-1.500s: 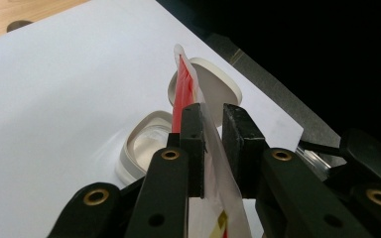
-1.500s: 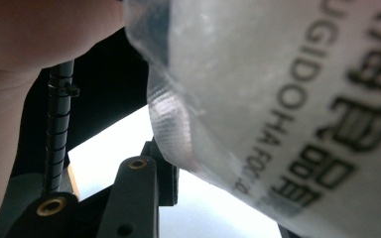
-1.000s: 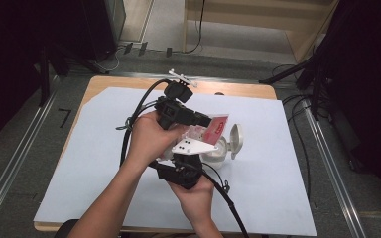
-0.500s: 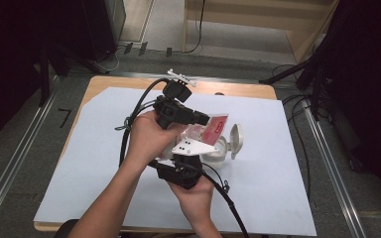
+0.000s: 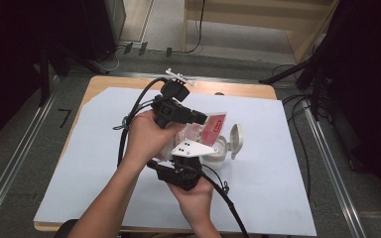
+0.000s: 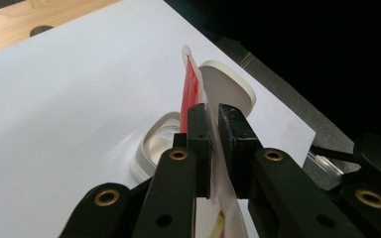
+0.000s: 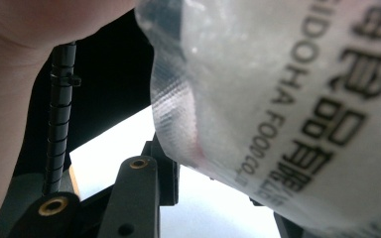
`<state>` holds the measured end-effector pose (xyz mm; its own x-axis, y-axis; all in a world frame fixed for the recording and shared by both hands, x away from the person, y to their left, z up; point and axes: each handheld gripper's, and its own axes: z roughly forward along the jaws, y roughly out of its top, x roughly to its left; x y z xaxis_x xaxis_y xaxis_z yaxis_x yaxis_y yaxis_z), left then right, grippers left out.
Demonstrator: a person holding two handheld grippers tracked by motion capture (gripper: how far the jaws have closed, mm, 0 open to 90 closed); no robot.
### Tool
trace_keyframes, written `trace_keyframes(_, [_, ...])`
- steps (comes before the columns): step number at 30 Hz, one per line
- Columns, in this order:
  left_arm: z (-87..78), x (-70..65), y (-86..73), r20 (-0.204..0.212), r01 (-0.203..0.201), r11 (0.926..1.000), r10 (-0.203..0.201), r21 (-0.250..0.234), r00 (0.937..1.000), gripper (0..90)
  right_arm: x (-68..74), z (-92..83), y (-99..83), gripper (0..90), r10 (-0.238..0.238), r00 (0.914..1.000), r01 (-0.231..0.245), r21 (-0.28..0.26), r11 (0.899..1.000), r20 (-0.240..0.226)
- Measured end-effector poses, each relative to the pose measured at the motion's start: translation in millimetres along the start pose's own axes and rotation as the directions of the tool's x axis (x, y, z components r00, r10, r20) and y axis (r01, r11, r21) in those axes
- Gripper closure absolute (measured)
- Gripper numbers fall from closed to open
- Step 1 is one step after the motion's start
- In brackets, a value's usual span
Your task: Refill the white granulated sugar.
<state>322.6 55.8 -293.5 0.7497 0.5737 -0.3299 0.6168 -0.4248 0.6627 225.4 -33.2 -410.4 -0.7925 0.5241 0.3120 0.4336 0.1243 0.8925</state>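
A: From the high view, we see the left gripper (image 5: 198, 119) holding a red-and-white food packet (image 5: 209, 128) above the open white container (image 5: 221, 148) on the counter (image 5: 287, 163).

B: In the left gripper view, our fingers (image 6: 201, 134) have just been closing and now pinch the packet's (image 6: 191, 87) edge.

A: In the right gripper view, the clear packet (image 7: 287, 109) lies between our part-open fingers (image 7: 166, 168); whether they clamp it, we cannot tell.

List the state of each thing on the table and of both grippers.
Packet: held up off the table, above the container, gripped by both grippers.
Container: open, standing on the white sheet.
Lid: flipped back, upright beside the container's mouth.
Left gripper: shut on the packet's edge.
Right gripper: holds the packet from below; its pads are hidden.
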Motion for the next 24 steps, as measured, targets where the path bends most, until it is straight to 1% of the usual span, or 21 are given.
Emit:
trace_keyframes(9, [-0.8,0.5,-0.9,-0.001,0.003,1.0000,-0.003,0.002,1.0000,84.8,-0.6,-0.9,-3.5,64.4,-0.005,1.0000,0.005,-0.006,1.000,-0.002])
trace_keyframes(10, [-1.1,0.8,-1.2,-0.001,0.005,1.0000,-0.005,0.002,1.0000,84.8,-0.8,-0.3,-4.6,64.3,-0.006,1.0000,0.006,-0.009,1.000,-0.007])
trace_keyframes(11, [-1.7,1.8,-1.5,0.005,0.005,1.0000,-0.005,0.004,1.0000,84.8,-0.8,-0.2,-5.0,64.4,-0.004,1.0000,0.004,-0.008,1.000,-0.008])
trace_keyframes(14, [-2.9,3.4,-2.4,0.004,0.006,0.9999,-0.006,0.009,1.0000,84.7,-0.1,1.1,-5.9,64.3,-0.006,0.9999,0.006,-0.002,1.000,-0.008])
trace_keyframes(20, [-5.1,3.6,-5.6,0.011,0.013,0.9998,-0.013,0.015,0.9999,84.5,0.1,2.6,-8.8,64.0,-0.032,0.9995,0.032,0.005,0.999,-0.009])
trace_keyframes(21, [-6.1,4.3,-6.3,0.010,0.008,0.9997,-0.009,0.021,0.9999,84.5,-0.1,3.2,-9.9,64.0,-0.038,0.9992,0.038,0.002,0.999,-0.011])
trace_keyframes(22, [-6.4,4.5,-6.8,0.012,0.016,0.9996,-0.016,0.022,0.9998,84.4,0.4,3.3,-10.9,63.9,-0.037,0.9992,0.037,0.006,0.999,-0.013])
trace_keyframes(24, [-8.0,6.3,-8.5,0.014,0.015,0.9995,-0.015,0.028,0.9998,84.4,0.7,4.4,-12.4,63.8,-0.039,0.9991,0.039,0.011,0.999,-0.014])
